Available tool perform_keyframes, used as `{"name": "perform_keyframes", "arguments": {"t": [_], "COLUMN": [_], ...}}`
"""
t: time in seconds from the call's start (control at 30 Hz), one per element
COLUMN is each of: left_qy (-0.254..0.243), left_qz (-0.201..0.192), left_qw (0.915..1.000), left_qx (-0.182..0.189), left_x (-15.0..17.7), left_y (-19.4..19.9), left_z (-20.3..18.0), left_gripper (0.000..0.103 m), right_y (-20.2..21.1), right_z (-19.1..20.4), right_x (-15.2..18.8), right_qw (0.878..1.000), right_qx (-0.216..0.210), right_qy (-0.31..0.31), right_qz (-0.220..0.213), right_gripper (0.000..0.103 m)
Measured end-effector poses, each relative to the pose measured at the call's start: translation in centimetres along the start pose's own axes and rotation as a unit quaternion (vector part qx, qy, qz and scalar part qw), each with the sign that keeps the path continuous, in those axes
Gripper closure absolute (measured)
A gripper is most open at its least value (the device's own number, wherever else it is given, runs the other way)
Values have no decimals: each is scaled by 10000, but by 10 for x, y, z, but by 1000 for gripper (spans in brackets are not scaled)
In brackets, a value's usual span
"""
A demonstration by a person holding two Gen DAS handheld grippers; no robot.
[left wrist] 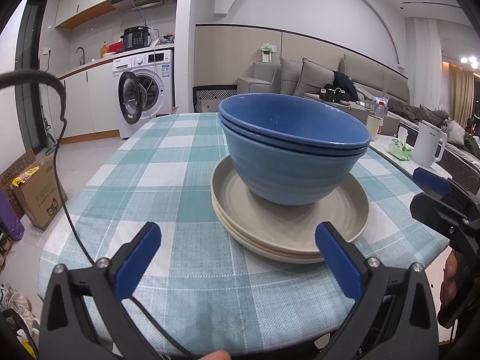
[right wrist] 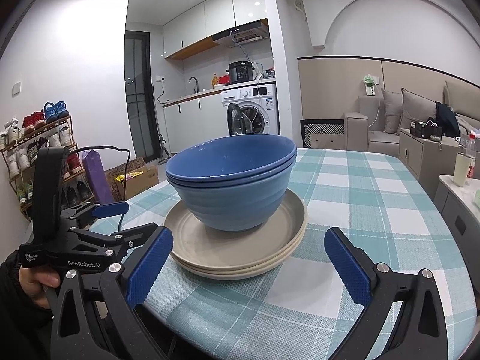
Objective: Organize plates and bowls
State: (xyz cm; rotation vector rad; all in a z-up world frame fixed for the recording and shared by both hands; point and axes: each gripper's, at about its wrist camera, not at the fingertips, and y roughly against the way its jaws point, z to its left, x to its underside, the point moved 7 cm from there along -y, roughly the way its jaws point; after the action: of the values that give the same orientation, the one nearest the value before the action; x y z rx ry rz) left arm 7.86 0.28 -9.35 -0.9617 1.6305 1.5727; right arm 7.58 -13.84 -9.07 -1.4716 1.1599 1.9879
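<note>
Plates and bowls sit as one stack near the middle of the checked tablecloth (left wrist: 168,162), closer to the near edge than the far one.

Order by size:
- Table: teal and white check cloth, nothing else on it in either wrist view.
- Beige plates (left wrist: 270,234): at least two, possibly three, nested flat on the cloth. Rims not quite concentric; lower one shows offset toward the camera.
- Blue bowls (left wrist: 288,162): two nested, standing upright on the top plate. Seated off-centre, toward the plate's far side in the left wrist view.
- Left gripper (left wrist: 237,258): jaws spread wide, empty, hovering short of the plates' near rim. No contact.
- Right gripper (right wrist: 249,264): jaws likewise wide apart, empty, near the plate rim, not touching. Its body also shows at the right edge of the left wrist view.

Judgement: stacking looks done, or the stack is about to be lifted. Cannot tell which.

Risks from here:
- Off-centre bowls could slide or tip if plates are lifted unevenly.
- Gripping only the top plate's rim may leave the lower plates behind, or drag them.
- Smooth nested bowls may separate if only the upper rim is pinched.
- Trailing cable (left wrist: 64,198) could snag the cloth edge.
</note>
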Motion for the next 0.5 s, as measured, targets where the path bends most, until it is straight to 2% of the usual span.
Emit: {"name": "perform_keyframes", "arguments": {"t": [0.5], "left_qy": [4], "left_qz": [12], "left_qw": [10000], "left_qx": [-13], "left_x": [2], "left_y": [-1], "left_z": [1], "left_gripper": [0], "right_y": [1], "right_z": [-2], "right_x": [-1], "right_qw": [10000], "right_qx": [11], "right_qy": [-39], "right_qz": [-21], "right_gripper": [0]}}
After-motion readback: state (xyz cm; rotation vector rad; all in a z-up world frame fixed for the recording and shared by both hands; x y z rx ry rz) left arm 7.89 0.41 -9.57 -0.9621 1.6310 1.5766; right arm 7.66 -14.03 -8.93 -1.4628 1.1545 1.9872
